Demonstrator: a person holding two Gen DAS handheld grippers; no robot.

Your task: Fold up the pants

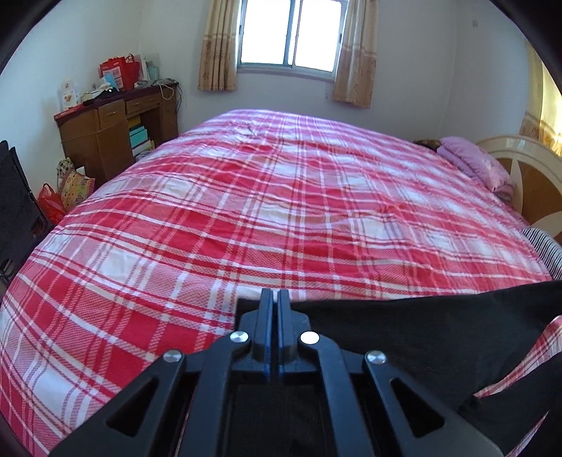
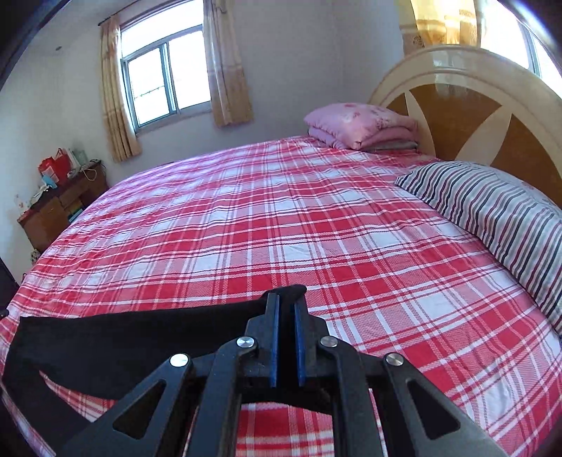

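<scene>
Two grippers of mine each pinching black pants [image 1: 404, 327], left gripper [image 1: 275, 298] at one corner, right gripper [image 2: 286, 302] at the other, cloth stretched above red plaid bedspread [image 1: 281, 211], striped pillow [image 2: 491, 211], headboard [image 2: 474, 105] beyond

Sunlit window [image 1: 291, 33], plaid bed [image 1: 281, 211], wooden desk [image 1: 116, 130].

The left gripper [image 1: 275, 297] is a matte black plastic frame with two narrow fingers [image 1: 264, 316] faced in thin blue pads along their inner edges. Behind the fingers, angled link bars fan out to either side, each pinned by a round silver rivet [image 1: 309, 337], four across, and the outer arms carry triangular cut-outs. The right gripper [image 2: 283, 302] has the same black build, with broader blue pads [image 2: 273, 337] and four silver rivets [image 2: 245, 342].
</scene>
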